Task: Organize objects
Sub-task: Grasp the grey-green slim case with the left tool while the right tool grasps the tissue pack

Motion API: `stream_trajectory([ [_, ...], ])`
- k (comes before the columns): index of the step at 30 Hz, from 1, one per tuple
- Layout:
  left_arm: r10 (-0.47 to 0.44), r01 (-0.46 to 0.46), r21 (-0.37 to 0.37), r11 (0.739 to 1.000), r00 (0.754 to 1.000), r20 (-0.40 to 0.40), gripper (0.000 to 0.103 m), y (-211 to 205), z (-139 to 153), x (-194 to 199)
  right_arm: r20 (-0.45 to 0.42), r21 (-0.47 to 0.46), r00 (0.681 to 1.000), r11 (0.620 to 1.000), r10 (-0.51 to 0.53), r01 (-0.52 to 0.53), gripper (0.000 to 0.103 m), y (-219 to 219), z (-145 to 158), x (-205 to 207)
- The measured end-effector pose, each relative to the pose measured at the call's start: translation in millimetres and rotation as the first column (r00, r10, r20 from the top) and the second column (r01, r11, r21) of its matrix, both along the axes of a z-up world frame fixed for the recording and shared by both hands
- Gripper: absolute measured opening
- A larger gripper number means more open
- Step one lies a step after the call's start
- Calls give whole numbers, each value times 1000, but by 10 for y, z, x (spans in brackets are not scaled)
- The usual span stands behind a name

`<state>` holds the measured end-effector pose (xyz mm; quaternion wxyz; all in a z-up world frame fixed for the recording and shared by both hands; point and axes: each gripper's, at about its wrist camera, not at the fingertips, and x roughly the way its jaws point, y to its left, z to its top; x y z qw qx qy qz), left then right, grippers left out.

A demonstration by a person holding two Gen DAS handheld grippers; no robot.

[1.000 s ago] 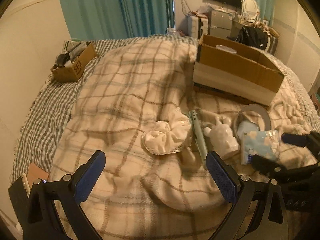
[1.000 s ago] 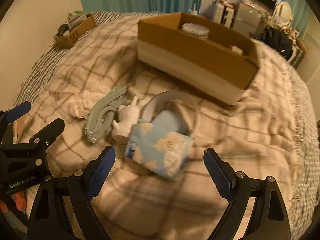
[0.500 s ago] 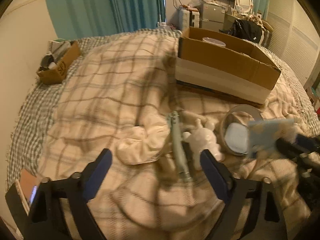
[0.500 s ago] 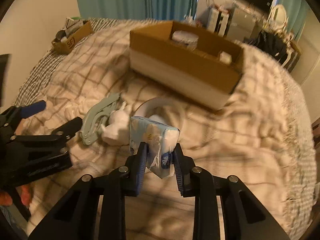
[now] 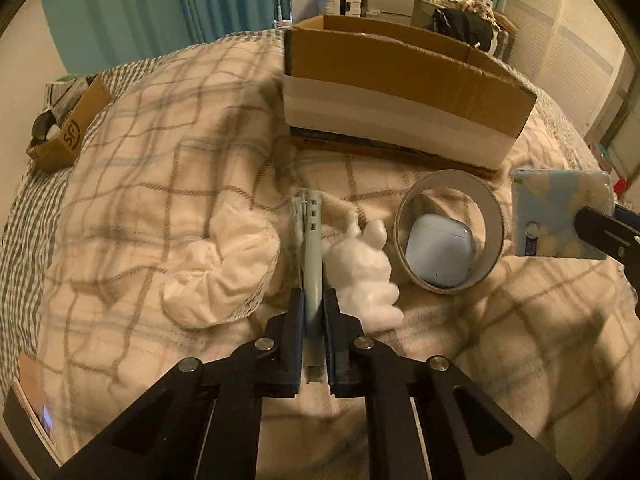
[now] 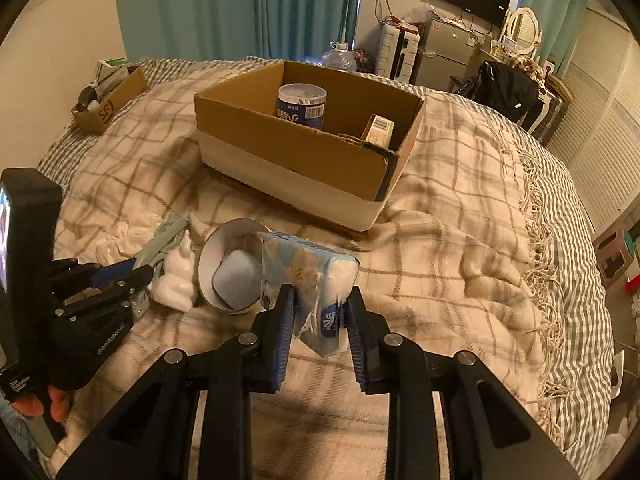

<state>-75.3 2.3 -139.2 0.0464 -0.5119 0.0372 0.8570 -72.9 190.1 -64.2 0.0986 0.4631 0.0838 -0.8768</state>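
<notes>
My right claw [image 6: 320, 312] grips the tissue pack [image 6: 310, 280], lifted; the cardboard box [image 6: 296, 148] sits ahead. My left claw [image 5: 313, 312], jaws just closed, pinches the green tool [image 5: 310, 248], its length running straight ahead.

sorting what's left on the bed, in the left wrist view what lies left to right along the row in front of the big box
white cloth → grey-green stapler held in the left tool → white bunny figure → tape roll with earbud case inside → tissue pack
</notes>
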Motion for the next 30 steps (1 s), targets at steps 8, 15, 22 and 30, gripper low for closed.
stream_trajectory([
  [8, 26, -23, 26, 999, 995, -92, 8, -131, 568, 288, -63, -47, 998, 999, 19, -22, 25, 33, 291, 225],
  [15, 23, -11, 55, 998, 973, -229, 8, -133, 1262, 367, -158, -104, 987, 993, 40, -57, 25, 180, 763, 456],
  [22, -31, 61, 77, 995, 939, -343, 8, 111, 1960, 158, -261, -82, 963, 993, 65, -90, 25, 249, 1316, 411],
  [30, -92, 123, 46, 991, 900, -426, 8, 392, 2397, -433, -331, -67, 941, 993, 73, -101, 25, 230, 1803, -184],
])
